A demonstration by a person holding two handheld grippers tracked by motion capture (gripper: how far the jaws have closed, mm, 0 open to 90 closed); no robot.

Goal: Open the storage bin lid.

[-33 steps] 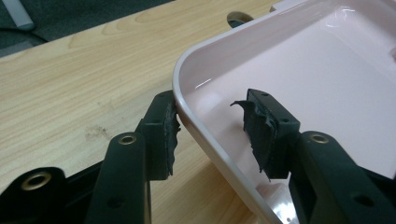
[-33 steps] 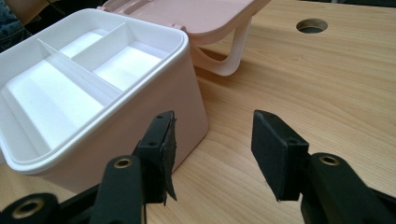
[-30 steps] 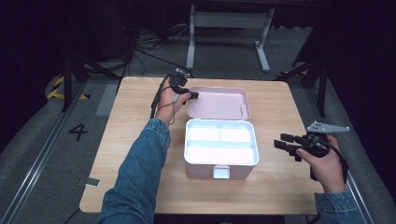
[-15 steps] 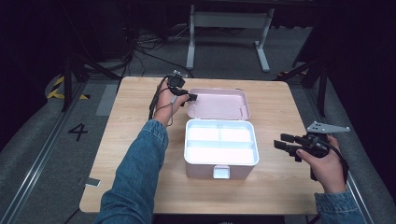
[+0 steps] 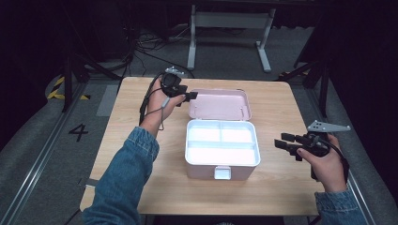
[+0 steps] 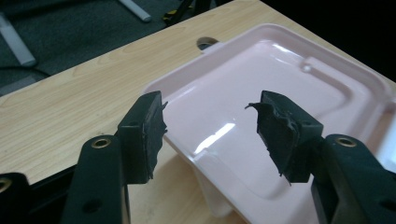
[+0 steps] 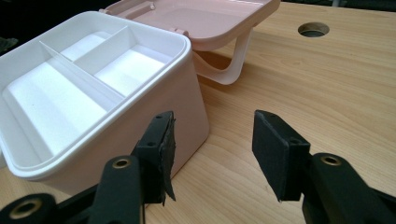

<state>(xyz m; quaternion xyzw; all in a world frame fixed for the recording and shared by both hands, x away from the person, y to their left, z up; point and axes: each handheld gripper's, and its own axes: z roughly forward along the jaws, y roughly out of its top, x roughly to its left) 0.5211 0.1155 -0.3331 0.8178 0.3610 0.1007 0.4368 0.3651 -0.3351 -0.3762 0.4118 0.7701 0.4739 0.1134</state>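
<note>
Counter (image 5: 141,183): pale wood-grain surface, smooth, matt. Box (image 5: 222,164): smooth moulded plastic, faintly glossy; white tray insert (image 7: 70,88) satin. Lid (image 6: 261,116): pink plastic, glossy, carrying bright highlights. Left tool (image 6: 210,126) and right tool (image 7: 212,140): black matt plastic jaws faced with rough, frayed rubbery pads. Sleeve (image 5: 122,183): blue denim cloth.

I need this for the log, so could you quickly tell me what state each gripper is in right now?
Left gripper: open, holding nothing, over the corner of the pink lid.
Right gripper: open, holding nothing, beside the box.
</note>
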